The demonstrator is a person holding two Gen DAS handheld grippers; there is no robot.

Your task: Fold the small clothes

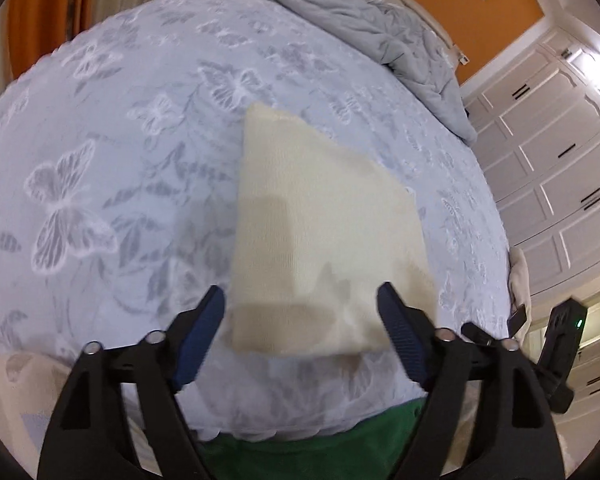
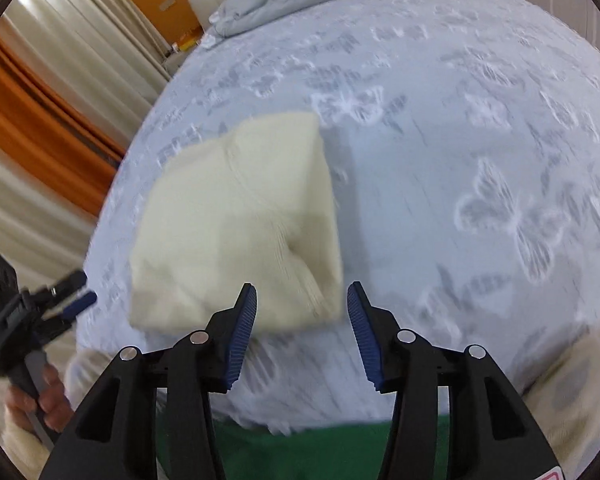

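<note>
A cream knitted garment (image 1: 320, 232) lies folded flat on the pale blue butterfly bedspread (image 1: 120, 140). It also shows in the right wrist view (image 2: 240, 224), where a ribbed cuff lies on its near right corner. My left gripper (image 1: 300, 300) is open and empty, its jaws spread above the garment's near edge. My right gripper (image 2: 302, 296) is open and empty, just above the garment's near right corner. The left gripper also shows at the left edge of the right wrist view (image 2: 76, 292), held in a hand.
A crumpled grey duvet (image 1: 372, 28) lies at the far end of the bed by a beige headboard. White wardrobe doors (image 1: 556, 152) stand to the right, orange and cream curtains (image 2: 40, 120) to the left. A green cloth (image 1: 320, 452) is at the near bed edge.
</note>
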